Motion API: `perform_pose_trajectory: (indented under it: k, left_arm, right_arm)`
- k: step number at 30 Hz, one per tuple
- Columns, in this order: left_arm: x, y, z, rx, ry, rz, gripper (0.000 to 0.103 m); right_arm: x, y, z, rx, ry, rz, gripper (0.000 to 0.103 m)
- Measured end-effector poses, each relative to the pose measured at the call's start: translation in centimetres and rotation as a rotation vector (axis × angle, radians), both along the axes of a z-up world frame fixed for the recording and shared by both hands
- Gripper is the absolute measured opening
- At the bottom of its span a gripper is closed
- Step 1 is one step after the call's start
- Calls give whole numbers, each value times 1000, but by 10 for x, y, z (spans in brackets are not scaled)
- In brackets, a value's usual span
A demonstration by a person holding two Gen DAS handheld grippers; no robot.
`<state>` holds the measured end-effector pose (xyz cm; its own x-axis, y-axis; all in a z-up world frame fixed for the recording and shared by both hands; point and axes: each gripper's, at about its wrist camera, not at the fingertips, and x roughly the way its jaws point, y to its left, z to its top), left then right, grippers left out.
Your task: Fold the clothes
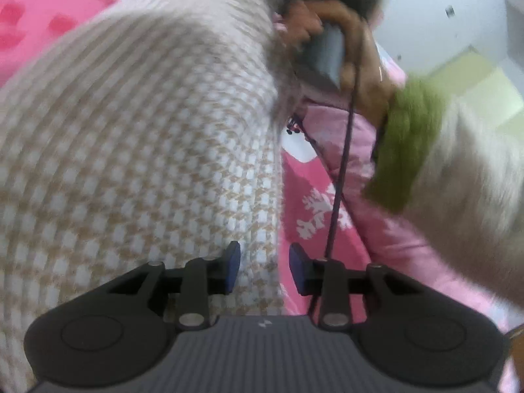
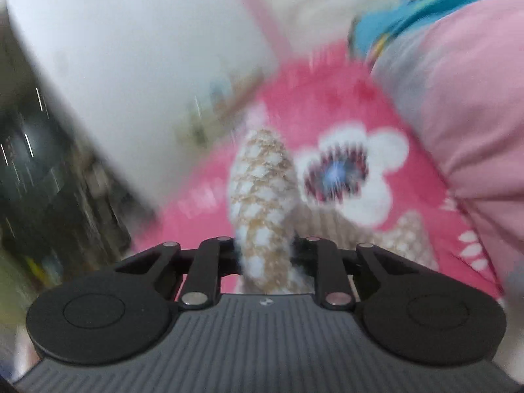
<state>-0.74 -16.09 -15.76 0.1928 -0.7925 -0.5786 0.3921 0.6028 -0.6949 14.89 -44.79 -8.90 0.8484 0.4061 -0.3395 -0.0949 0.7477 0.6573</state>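
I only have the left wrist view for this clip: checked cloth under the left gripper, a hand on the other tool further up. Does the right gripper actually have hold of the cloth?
Observer: Yes. In the right wrist view the right gripper is shut on a bunched fold of the checked garment, which sticks out forward between its fingers.
Operator: What lies beyond that fold?
Observer: A pink bedspread with a big white flower just right of the fold.
Operator: Anything else on the bed there?
Observer: A blurred blue cloth at the top right, too smeared to identify.
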Motion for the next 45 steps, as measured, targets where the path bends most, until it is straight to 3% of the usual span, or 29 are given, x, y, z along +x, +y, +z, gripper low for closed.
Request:
perform_pose_trajectory:
  k: [3,5,7,8,11,14,18,20,23,24,26,28,29,31,34,35,37,38,40,42,45]
  left_arm:
    - [2,3,-6,-26,28,13,34]
    - [7,4,-5,-40,44,34,36]
    - [14,10,2,-71,48,79,47]
    - [18,14,6,-92,42,105,53]
    - [36,21,16,-143,18,171,55]
    - [53,29,28,-181,-17,223,56]
    - [84,41,39,-183,-69,308,56]
    - [96,50,37,-112,-57,350,56]
    - [116,51,16,39,-12,404,49]
    - [123,54,9,52,15,410,47]
    - [126,67,2,29,44,420,47]
    - [126,73,0,14,47,430,48]
    - [123,75,-3,10,53,430,48]
    - [116,76,-8,10,66,429,48]
    - [106,77,-14,33,76,419,47]
    - [103,76,-13,41,70,413,47]
    - [89,80,-9,53,55,405,47]
    - [87,82,-8,52,56,405,47]
    - [85,85,-9,49,60,405,48]
    - [88,86,-11,37,71,415,48]
    - [90,87,-13,23,82,426,48]
  right_arm:
    - [-17,-41,-53,128,110,-175,17]
    - [-19,-57,-86,146,208,-250,26]
    - [-18,-56,-81,123,233,-260,48]
    - [-18,-56,-78,113,243,-264,52]
    - [-29,-53,-48,10,269,-284,58]
    - [-54,-41,0,-158,192,-276,56]
    - [-37,3,42,-401,20,-128,35]
    - [-8,13,37,-416,16,-80,33]
    - [58,6,-18,-499,177,-85,31]
    - [73,0,-34,-503,244,-91,31]
    - [80,-7,-25,-412,281,-143,30]
    - [68,-2,5,-433,236,-180,25]
    - [57,5,21,-460,168,-181,25]
    - [53,19,30,-450,58,-76,25]
    - [87,54,14,-484,78,163,23]
    - [101,59,-2,-519,120,162,23]
    - [128,69,-36,-591,210,140,8]
    - [134,64,-41,-548,210,115,8]
    - [134,51,-32,-444,223,44,4]
    - [115,40,-15,-380,191,1,8]
    - [84,23,16,-419,141,33,9]
